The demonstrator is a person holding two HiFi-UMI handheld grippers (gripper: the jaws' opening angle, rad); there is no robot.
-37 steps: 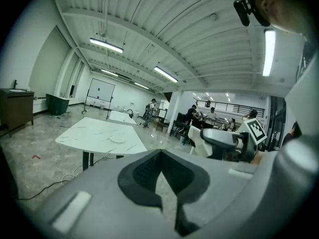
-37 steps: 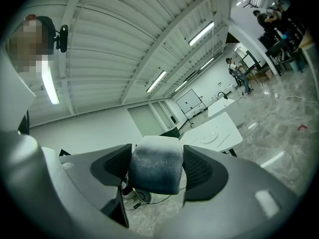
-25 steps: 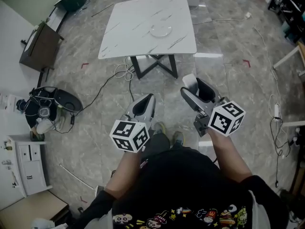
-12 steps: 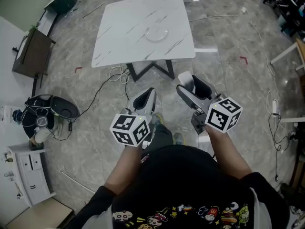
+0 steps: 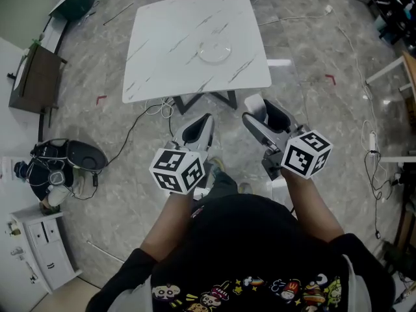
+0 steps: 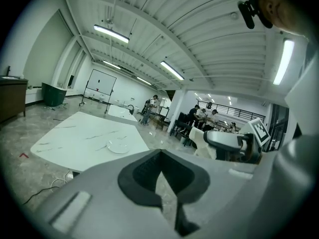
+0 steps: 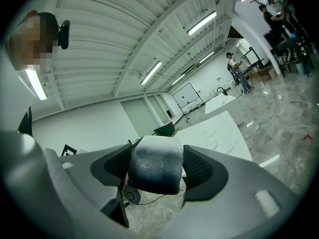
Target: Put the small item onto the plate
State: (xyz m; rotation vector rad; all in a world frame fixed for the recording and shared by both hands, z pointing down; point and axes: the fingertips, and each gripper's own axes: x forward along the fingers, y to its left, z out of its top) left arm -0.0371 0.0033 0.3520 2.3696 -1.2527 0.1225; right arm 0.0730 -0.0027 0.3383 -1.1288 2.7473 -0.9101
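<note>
Grey marble floor [image 5: 312, 44] surrounds a white tabletop [image 5: 169, 44] with a plate [image 5: 214, 51] near its middle. Well short of that tabletop, the right claw [image 5: 265, 116] pinches the small white item [image 7: 155, 166] — off the plate — while the left claw [image 5: 198, 130], beside it, is pressed together, empty.

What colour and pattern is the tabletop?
White with thin grey marble veins; the tabletop shows best in the head view.

White marble table [image 5: 169, 51] with plate [image 5: 214, 51]
</note>
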